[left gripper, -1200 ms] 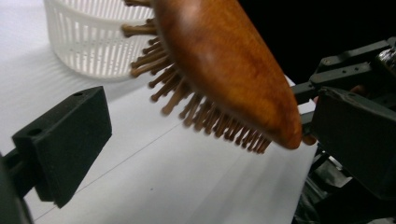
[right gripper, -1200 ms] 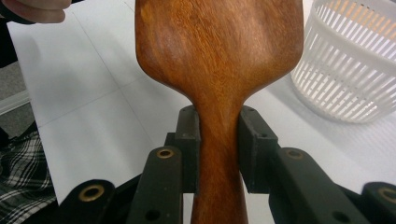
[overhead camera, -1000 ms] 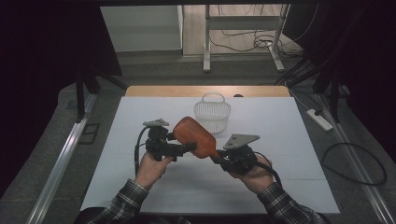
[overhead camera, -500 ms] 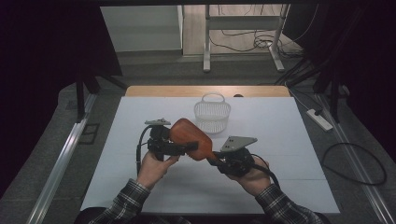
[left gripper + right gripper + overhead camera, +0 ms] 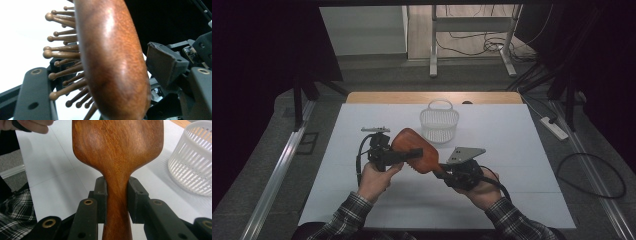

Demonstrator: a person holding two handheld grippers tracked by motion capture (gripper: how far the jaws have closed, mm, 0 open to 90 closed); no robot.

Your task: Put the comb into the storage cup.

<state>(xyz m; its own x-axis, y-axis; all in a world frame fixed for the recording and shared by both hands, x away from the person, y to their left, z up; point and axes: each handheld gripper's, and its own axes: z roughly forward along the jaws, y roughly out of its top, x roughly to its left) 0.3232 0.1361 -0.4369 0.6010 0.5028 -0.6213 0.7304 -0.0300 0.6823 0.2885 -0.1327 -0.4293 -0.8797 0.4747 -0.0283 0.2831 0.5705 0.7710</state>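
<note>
Right tongs (image 5: pixel 117 195) around hairbrush (image 5: pixel 117 150) handle

A: What do the jaws hold?
B: The right gripper (image 5: pixel 117 195) pinches the wooden brush (image 5: pixel 117 150) at its neck, paddle upright.
A: Nearby?
B: A white basket (image 5: pixel 193 162) at right, on the white table (image 5: pixel 50 170).

the white basket (image 5: pixel 439 120) stands just beyond the held hairbrush (image 5: pixel 414 150), blocking the way forward; bare tabletop (image 5: pixel 522 145) lies open left, right and near the person
</note>
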